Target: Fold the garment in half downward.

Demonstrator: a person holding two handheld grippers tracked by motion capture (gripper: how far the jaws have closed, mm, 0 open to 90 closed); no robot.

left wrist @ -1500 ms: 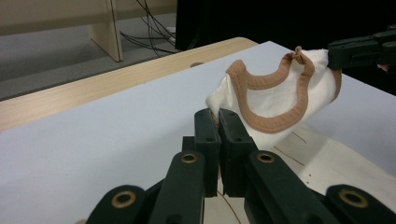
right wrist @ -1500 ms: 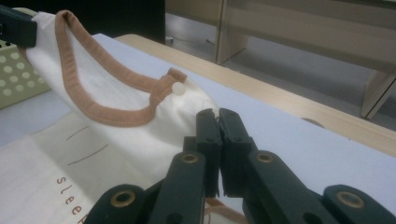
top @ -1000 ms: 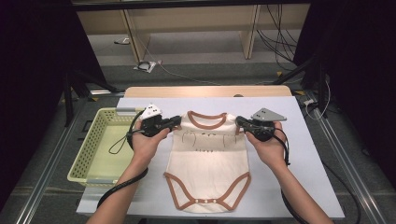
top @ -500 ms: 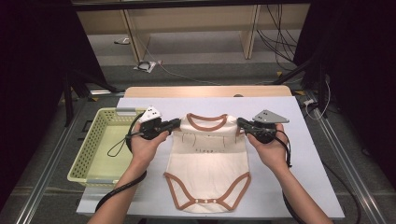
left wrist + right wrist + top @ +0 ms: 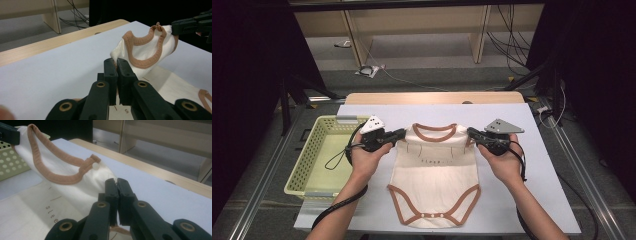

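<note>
Cloth of the cream baby bodysuit with brown trim looks light, limp, stretchy; left gripper at nine o'clock and right gripper at three o'clock pinch its shoulders, sensible holds.

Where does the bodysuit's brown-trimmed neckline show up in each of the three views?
High view: the neckline sits at centre, between the left gripper and the right gripper.
Left gripper view: upper right, a brown loop raised beyond the shut jaws.
Right gripper view: upper left, a brown band ending at a white snap.
Shared landmark: the table's wooden far edge.
</note>
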